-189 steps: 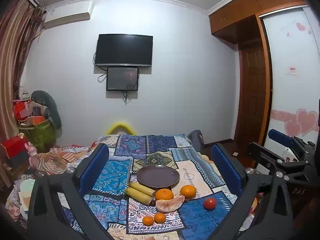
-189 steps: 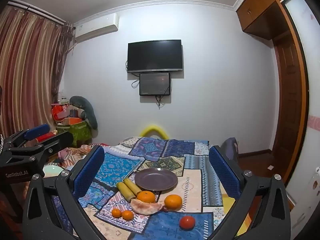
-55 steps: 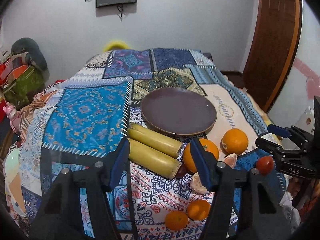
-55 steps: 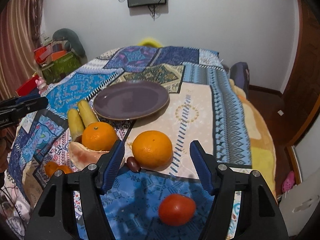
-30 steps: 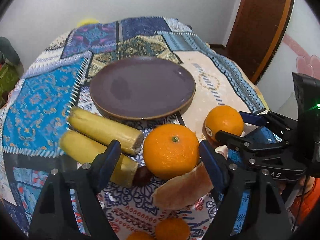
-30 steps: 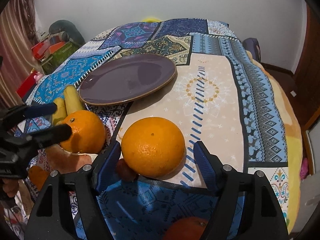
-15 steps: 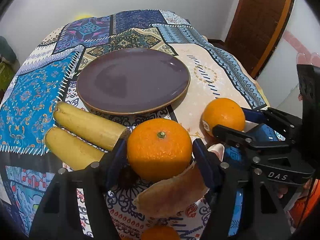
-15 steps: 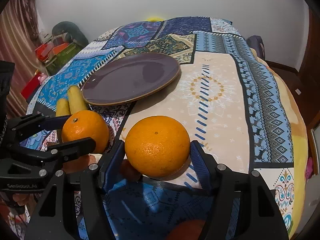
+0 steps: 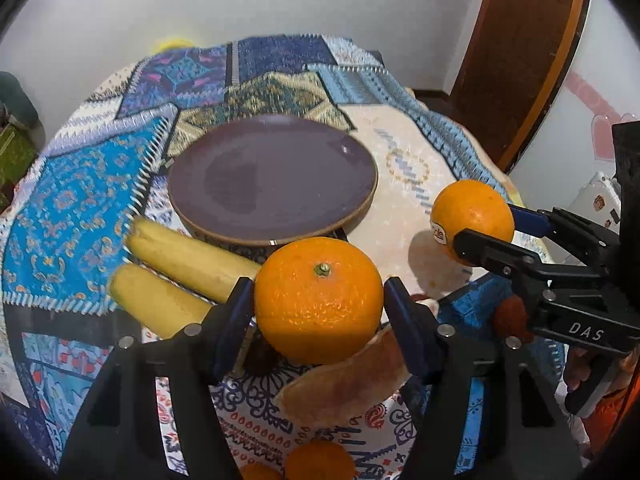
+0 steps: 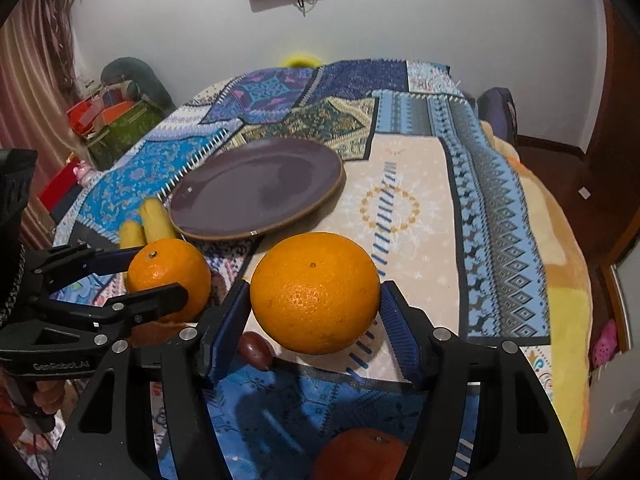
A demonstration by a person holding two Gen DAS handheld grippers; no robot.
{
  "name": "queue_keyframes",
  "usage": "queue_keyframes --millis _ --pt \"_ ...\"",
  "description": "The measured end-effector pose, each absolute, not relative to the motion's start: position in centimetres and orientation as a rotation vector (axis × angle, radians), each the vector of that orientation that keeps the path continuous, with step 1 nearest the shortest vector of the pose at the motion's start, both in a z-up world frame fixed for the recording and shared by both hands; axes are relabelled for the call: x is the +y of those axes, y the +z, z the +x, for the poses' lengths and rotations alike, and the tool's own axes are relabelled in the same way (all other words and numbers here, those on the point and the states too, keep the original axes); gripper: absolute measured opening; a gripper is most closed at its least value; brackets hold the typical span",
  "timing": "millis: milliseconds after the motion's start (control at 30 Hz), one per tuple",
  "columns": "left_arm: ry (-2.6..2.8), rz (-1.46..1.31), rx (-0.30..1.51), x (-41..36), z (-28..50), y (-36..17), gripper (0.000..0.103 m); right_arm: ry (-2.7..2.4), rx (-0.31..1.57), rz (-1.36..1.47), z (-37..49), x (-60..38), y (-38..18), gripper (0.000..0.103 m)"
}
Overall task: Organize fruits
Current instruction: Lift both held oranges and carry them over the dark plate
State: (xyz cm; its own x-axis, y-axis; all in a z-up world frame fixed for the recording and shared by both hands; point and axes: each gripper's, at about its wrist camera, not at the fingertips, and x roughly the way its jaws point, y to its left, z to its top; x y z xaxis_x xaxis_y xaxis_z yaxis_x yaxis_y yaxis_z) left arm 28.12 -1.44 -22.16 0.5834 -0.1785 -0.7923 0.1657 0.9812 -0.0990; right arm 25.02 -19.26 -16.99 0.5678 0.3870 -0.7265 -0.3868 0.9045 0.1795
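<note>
- Left wrist view: left tongs (image 9: 319,312) are gripping an orange w/ a green stem nub (image 9: 319,306) at centre frame, blue pads pressing on both sides; jaws are closing, about half open.
- Same view, right side of frame: right tongs (image 9: 486,222) are holding a second orange w/ a sticker (image 9: 472,216), which is sitting clear above the patterned cloth (image 9: 72,196), shadow showing underneath it.
- Purple plate (image 9: 272,178) is lying at upper centre of frame, nothing on it.
- Two bananas (image 9: 176,272) are lying side by side at left of frame, just below-left of the plate, near the left tongs' pad.
- A peeled fruit segment (image 9: 348,376) is lying just under the held orange; two small oranges (image 9: 318,460) are sitting at bottom centre.
- A red fruit (image 9: 510,314) is peeking out behind the right tongs' frame, lower right.
- Right wrist view: right tongs (image 10: 316,312) are clamping the sticker orange (image 10: 315,293) at centre frame, pads touching both sides, about half open.
- Left side of that frame: left tongs (image 10: 160,276) are holding the stem-nub orange (image 10: 170,274).
- A small dark fruit (image 10: 256,346) is resting on the cloth just below-left of the right-held orange; can't tell what kind.
- Plate (image 10: 256,188) is sitting at upper centre-left, apart from both held oranges.
</note>
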Motion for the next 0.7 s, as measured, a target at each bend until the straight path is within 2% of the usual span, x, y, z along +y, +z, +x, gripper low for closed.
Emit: queue_keyframes --millis 700 --pt "-0.124 -0.051 0.714 3.3 28.3 -13.3 0.066 0.44 0.673 -0.016 26.3 -17.6 -10.3 0.062"
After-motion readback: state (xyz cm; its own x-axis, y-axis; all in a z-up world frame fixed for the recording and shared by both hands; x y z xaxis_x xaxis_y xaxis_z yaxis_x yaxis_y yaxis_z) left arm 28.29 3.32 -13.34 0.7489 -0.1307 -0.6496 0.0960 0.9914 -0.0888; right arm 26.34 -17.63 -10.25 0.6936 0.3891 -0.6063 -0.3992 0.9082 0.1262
